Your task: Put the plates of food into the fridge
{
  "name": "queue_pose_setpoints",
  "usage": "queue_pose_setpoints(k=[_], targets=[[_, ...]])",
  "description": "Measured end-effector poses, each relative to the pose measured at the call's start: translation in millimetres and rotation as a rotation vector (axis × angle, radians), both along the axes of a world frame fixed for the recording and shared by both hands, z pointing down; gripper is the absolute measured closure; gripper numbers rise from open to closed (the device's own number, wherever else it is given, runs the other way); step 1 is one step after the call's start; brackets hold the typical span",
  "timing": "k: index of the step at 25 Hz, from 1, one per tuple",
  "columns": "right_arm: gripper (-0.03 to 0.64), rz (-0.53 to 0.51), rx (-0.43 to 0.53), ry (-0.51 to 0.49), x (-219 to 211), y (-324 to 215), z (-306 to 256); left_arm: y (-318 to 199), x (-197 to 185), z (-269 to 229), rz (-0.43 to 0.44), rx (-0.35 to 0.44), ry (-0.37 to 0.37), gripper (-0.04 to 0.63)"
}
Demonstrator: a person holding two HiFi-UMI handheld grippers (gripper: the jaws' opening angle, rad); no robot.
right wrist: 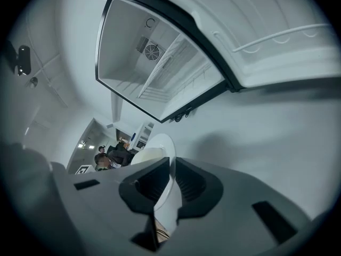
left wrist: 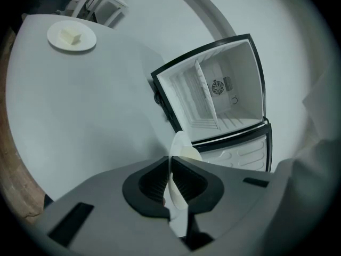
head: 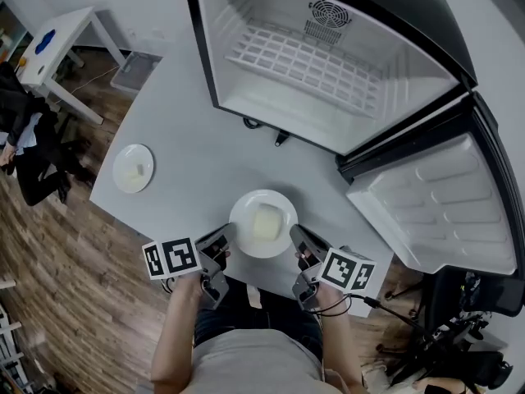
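Note:
A white plate (head: 263, 222) with a pale yellow block of food on it hangs above the near edge of the grey table (head: 189, 146). My left gripper (head: 227, 235) is shut on its left rim and my right gripper (head: 297, 235) is shut on its right rim. In the left gripper view the plate's rim (left wrist: 178, 143) stands edge-on between the black pads, and in the right gripper view the rim (right wrist: 164, 143) does the same. A second white plate (head: 133, 168) with a small piece of food sits at the table's left side. The small fridge (head: 320, 56) stands open at the far side of the table.
The fridge door (head: 435, 199) is swung out to the right, its shelves bare. A wire rack (head: 303, 60) lies inside the fridge. A white side table (head: 57, 43) and a seated person (head: 29, 150) are off to the left, over the wooden floor.

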State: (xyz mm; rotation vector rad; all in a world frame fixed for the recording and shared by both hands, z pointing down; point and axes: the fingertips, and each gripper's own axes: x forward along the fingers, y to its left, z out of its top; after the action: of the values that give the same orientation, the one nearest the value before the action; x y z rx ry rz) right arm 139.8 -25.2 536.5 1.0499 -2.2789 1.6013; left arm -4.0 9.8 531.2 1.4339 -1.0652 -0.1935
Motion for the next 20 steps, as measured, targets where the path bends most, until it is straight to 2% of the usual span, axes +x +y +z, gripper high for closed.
queue_pose_setpoints(k=[10,14,20], targets=[[0.572,0.049,0.041,-0.019,-78,-52,-35,-56,-79,-35,0.039,0.055,0.046,0.571],[0.572,0.055,0.063,0.001,-97,-71,-45,-75,-98,-45,0.047,0.062,0.062,0.572],[0.572,0.115,0.103,-0.018,-108,-104,-70,-107,-110,-65,0.052,0.098,0.100,0.572]])
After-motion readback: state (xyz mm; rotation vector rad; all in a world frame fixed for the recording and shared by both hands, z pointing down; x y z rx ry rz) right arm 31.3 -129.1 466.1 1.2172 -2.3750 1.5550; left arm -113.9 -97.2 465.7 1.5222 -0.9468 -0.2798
